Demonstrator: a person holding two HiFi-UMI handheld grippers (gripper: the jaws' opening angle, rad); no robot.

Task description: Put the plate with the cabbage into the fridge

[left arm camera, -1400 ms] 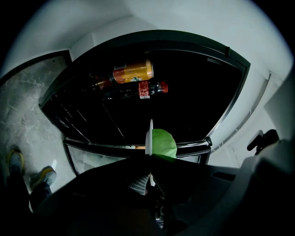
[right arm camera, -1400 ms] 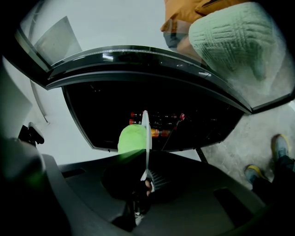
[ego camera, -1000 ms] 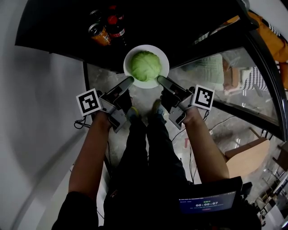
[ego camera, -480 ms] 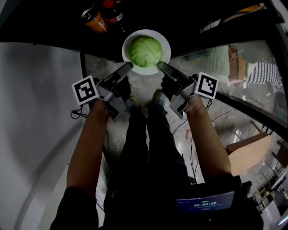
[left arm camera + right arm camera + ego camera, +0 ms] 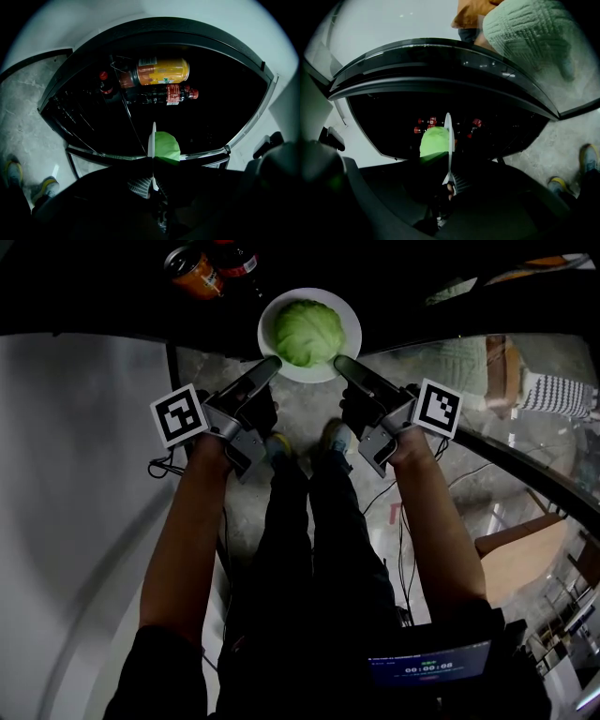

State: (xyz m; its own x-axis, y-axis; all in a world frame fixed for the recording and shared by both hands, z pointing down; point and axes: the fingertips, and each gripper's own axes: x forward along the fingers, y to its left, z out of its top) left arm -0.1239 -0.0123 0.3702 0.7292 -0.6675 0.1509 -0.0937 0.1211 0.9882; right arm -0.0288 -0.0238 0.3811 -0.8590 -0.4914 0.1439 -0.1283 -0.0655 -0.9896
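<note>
Floor (image 5: 302, 416): grey mottled stone, slightly glossy. Black cables (image 5: 161, 470) lying on it. Plain pale grey surface (image 5: 84, 484) at left. Light wooden box (image 5: 520, 559) lower right. Dim light.

Black short sleeves (image 5: 167, 669), black trousers (image 5: 309, 549), grey trainers (image 5: 278, 448) with yellow trim, grey left gripper (image 5: 270, 365) and right gripper (image 5: 339, 363), dark jaws, white cubes (image 5: 181, 414) with black square markers

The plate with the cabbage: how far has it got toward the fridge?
Done: the round white plate carrying the green cabbage is lifted, the left gripper and right gripper each clamping its rim. In hand: it hangs at the mouth of the dark open fridge. Left: set it inside and let go.
</note>
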